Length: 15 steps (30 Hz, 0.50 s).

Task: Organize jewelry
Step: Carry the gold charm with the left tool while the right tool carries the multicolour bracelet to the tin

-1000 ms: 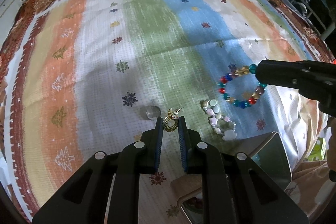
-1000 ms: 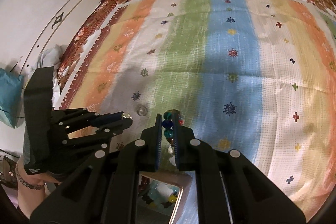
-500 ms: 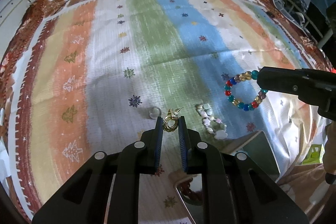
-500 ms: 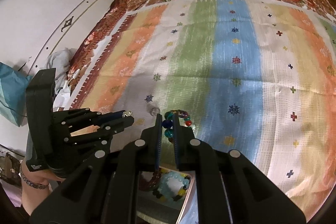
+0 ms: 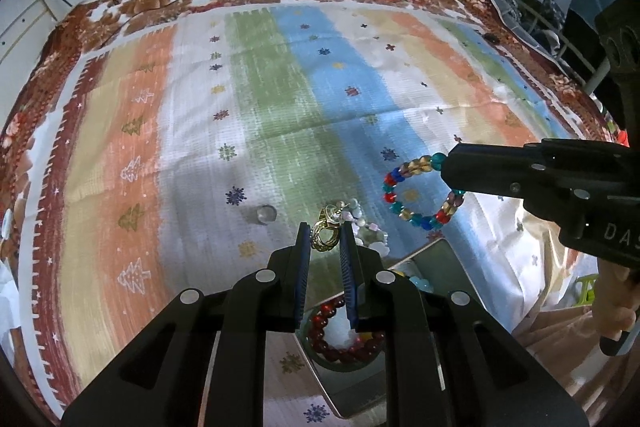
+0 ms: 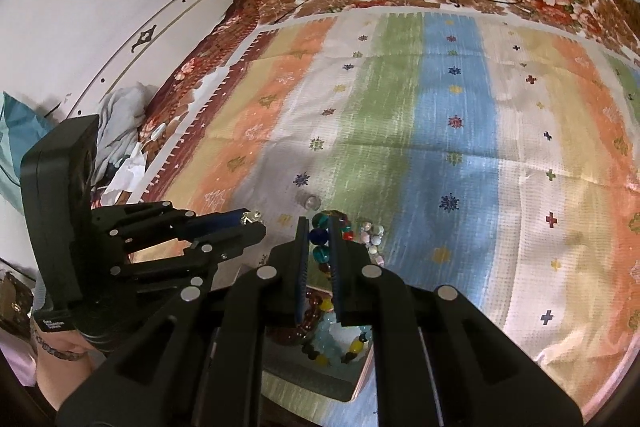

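Note:
My left gripper point(image 5: 325, 241) is shut on a small gold ornament point(image 5: 324, 235), held above the striped cloth. From the right comes my right gripper point(image 5: 449, 167), shut on a multicoloured bead bracelet point(image 5: 404, 213) that hangs as a loop below its tip. In the right wrist view the same bracelet point(image 6: 320, 235) sits between the pads of the right gripper point(image 6: 320, 241), and the left gripper point(image 6: 256, 223) shows at the left with the gold ornament point(image 6: 251, 215). A pastel bead bracelet point(image 5: 370, 227) lies on the cloth just beyond both tips.
An open jewelry box point(image 6: 312, 375) sits under the grippers at the cloth's near edge, with a dark red bracelet point(image 5: 340, 345) and a pale blue bracelet point(image 6: 332, 337) inside. A small clear ring point(image 5: 262, 214) lies on the cloth to the left. The striped cloth point(image 5: 280, 99) stretches far back.
Both grippers have risen and drawn back with their pieces still held. The box beneath them shows more of its inside now. The pastel bracelet and the ring have stayed put.

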Each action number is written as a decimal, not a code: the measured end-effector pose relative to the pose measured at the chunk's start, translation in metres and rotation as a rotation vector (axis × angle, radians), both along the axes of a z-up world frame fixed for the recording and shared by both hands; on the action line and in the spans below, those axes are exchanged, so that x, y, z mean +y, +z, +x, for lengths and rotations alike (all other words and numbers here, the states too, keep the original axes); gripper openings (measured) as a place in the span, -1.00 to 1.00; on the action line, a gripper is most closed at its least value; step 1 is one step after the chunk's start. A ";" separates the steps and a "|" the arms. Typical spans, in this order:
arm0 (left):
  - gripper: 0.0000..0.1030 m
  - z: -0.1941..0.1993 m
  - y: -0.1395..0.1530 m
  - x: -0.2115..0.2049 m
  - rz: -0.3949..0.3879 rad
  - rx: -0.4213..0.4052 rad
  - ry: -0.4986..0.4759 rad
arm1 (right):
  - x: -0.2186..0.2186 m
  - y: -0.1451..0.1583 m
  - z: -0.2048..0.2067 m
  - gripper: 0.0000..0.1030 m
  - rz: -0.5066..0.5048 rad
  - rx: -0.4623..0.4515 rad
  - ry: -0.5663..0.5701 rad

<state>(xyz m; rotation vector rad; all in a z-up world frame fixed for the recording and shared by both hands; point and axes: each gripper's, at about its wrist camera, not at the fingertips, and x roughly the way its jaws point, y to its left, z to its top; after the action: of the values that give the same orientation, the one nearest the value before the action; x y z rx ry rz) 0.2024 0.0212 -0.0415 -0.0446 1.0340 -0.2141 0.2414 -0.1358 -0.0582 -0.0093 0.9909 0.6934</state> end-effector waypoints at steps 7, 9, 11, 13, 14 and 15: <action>-0.72 -0.012 0.005 -0.007 -0.002 -0.014 -0.006 | -0.001 0.003 -0.014 -0.79 -0.025 -0.027 -0.001; -0.72 -0.015 0.007 -0.009 0.003 -0.021 -0.007 | -0.001 0.002 -0.017 -0.79 -0.032 -0.033 0.000; -0.72 -0.018 0.007 -0.010 0.005 -0.023 -0.009 | -0.003 0.001 -0.020 -0.79 -0.038 -0.036 -0.003; -0.72 -0.022 0.007 -0.010 0.012 -0.027 -0.005 | -0.005 0.001 -0.023 -0.79 -0.040 -0.038 -0.006; -0.72 -0.024 0.007 -0.010 0.013 -0.028 -0.003 | -0.006 0.001 -0.024 -0.79 -0.041 -0.039 -0.006; -0.72 -0.026 0.008 -0.010 0.017 -0.030 -0.001 | -0.007 0.001 -0.027 -0.79 -0.048 -0.047 -0.010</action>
<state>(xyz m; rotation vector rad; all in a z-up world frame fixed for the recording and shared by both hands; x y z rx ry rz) 0.1765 0.0114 -0.0338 -0.0256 1.0055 -0.2062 0.2146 -0.1429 -0.0574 -0.0624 0.9619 0.6574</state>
